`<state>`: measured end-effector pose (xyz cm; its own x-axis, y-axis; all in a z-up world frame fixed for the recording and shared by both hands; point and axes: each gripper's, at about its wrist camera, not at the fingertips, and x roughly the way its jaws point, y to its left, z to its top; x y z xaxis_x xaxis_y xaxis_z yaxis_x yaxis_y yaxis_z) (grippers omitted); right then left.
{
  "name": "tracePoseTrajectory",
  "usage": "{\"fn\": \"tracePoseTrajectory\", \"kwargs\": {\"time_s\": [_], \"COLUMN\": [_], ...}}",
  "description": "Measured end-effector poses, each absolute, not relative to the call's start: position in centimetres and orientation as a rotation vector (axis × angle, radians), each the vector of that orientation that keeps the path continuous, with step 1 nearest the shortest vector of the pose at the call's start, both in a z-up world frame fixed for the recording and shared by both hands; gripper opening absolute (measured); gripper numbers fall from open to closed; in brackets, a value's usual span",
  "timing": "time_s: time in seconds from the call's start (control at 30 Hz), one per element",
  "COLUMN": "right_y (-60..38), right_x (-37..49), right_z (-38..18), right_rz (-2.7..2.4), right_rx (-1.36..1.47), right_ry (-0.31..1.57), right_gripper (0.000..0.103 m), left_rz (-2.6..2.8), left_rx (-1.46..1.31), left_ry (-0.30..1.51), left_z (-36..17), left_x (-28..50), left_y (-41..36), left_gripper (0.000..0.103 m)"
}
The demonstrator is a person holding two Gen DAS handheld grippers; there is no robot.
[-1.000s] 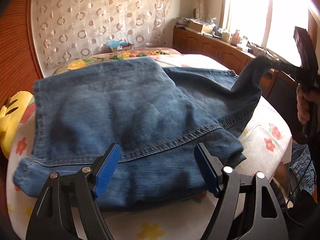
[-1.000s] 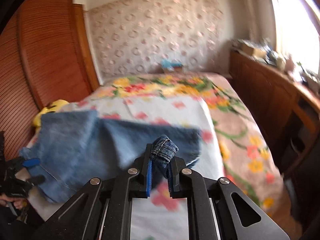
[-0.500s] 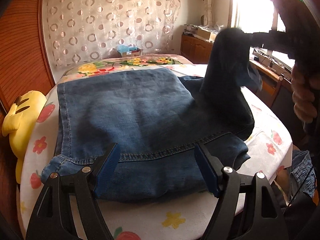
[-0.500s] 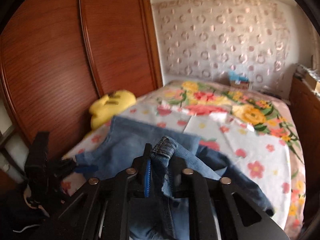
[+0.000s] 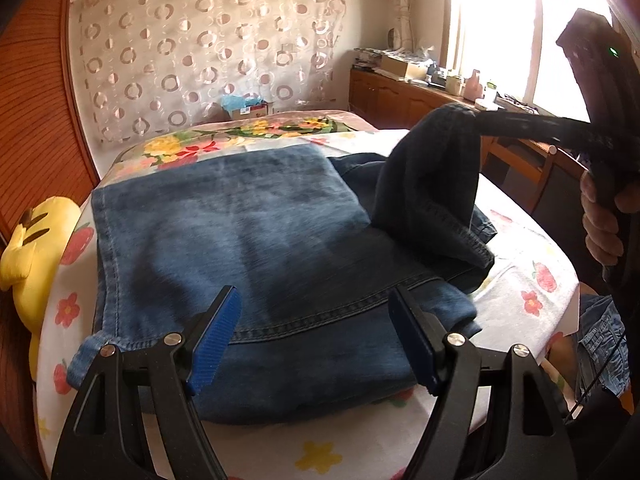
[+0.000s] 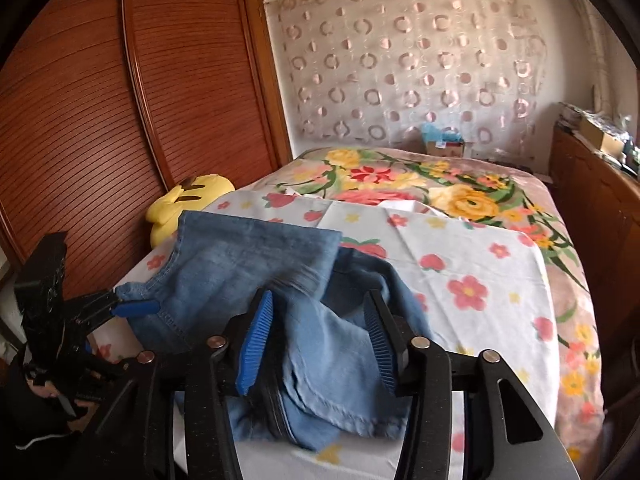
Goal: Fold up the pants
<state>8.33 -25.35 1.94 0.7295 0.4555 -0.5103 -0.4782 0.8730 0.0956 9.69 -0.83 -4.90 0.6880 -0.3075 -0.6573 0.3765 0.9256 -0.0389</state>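
- Since one second ago, the right hand-held gripper (image 6: 318, 340) is carrying the cuff of the blue denim pants (image 5: 248, 248) from the far side back over the folded stack; its jaws are opening, the blurred cuff lying between them.
- Left hand-held gripper (image 5: 316, 340) is hovering, spread wide, over the near hem, pinching nothing.
- Pants are lying folded on the floral-sheeted bed (image 6: 480, 280), beside a yellow plush toy (image 5: 28, 240).
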Motion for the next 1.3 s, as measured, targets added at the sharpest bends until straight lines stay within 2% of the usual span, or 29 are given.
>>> {"fn": "tracePoseTrajectory", "kwargs": {"time_s": [0.2,0.67,1.2,1.3], "right_y": [-23.9,-23.9,-24.3,-24.8], "right_x": [5.7,9.0,10.0,10.3], "right_z": [-0.7,-5.0,-5.4,-6.2], "right_rz": [0.45,0.315,0.298,0.308], "right_rx": [-0.056,0.003,0.008,0.007], "right_ry": [0.538,0.693,0.746,0.762], "right_gripper": [0.054,0.054,0.054,0.043], "left_rz": [-0.401,-0.444,-0.512,-0.537], "left_rx": [0.122,0.169,0.162,0.167], "left_ry": [0.712,0.662,0.603,0.592], "left_z": [-4.6,-2.4,0.0,0.0], "left_x": [9.9,10.6,11.3,11.8], "left_y": [-2.3,-5.4,-7.7,-8.5], "left_gripper": [0.077,0.077,0.077,0.077]}}
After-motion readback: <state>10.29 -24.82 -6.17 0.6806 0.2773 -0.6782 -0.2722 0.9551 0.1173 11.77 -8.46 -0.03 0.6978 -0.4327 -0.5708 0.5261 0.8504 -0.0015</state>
